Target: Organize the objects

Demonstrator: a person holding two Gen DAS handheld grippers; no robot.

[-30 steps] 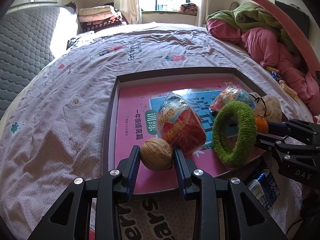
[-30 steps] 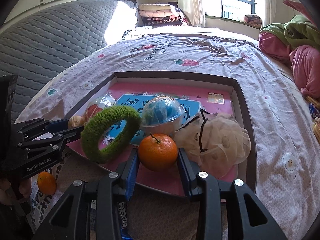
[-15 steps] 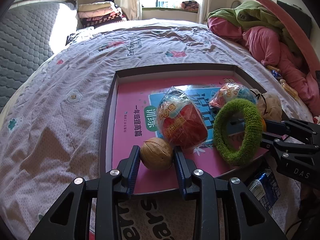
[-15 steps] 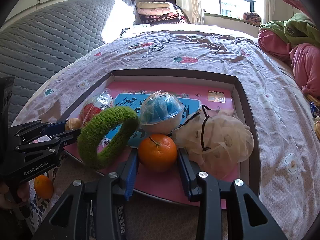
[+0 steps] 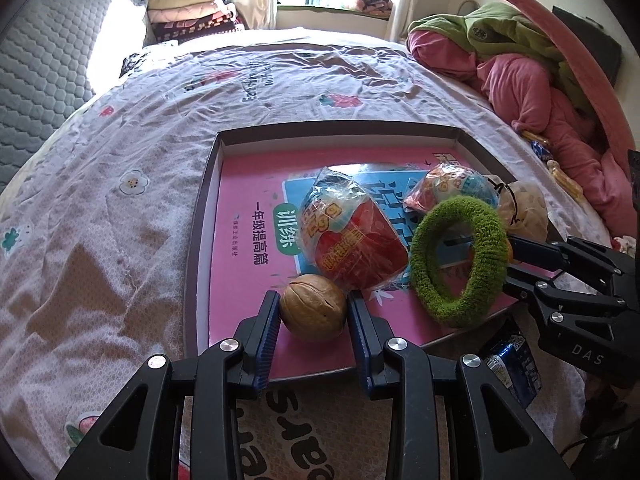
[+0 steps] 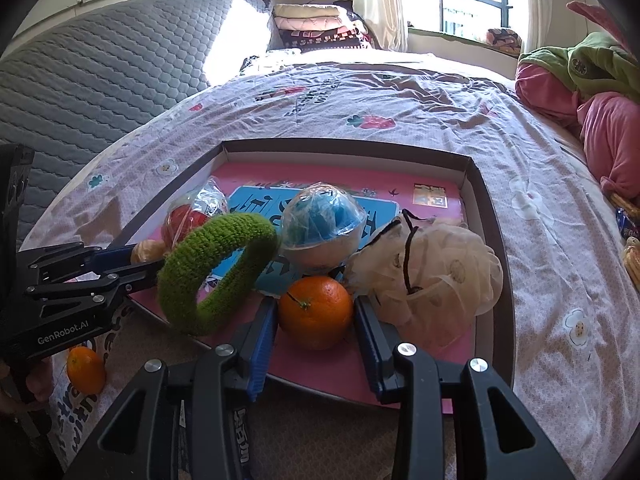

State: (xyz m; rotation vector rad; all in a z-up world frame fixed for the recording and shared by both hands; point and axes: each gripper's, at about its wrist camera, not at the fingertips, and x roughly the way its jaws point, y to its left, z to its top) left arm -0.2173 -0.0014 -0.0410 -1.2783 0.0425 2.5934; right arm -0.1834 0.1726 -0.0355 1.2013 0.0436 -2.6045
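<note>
A dark tray [image 5: 200, 216] lined with a pink book lies on the bed. My left gripper [image 5: 314, 300] is shut on a brown walnut [image 5: 313, 312] at the tray's near left part. My right gripper [image 6: 315, 304] is shut on an orange [image 6: 316, 312] at the tray's near edge. A green knitted ring [image 5: 420, 264] stands tilted on edge between the two grippers, close to the right gripper's fingers [image 5: 532, 252]. In the right wrist view the ring [image 6: 224, 232] leans by the left gripper [image 6: 124, 262].
In the tray lie a red snack packet [image 5: 352, 236], a plastic-wrapped blue ball [image 6: 320, 224] and a cream mesh sponge [image 6: 436, 272]. A second orange [image 6: 85, 368] and a blue packet [image 5: 512, 368] lie on the bed nearby. Pink and green clothes [image 5: 520, 64] are piled at right.
The left wrist view has tipped slightly, with the walnut still held. The right gripper and the orange have not moved. The green ring has barely shifted.
</note>
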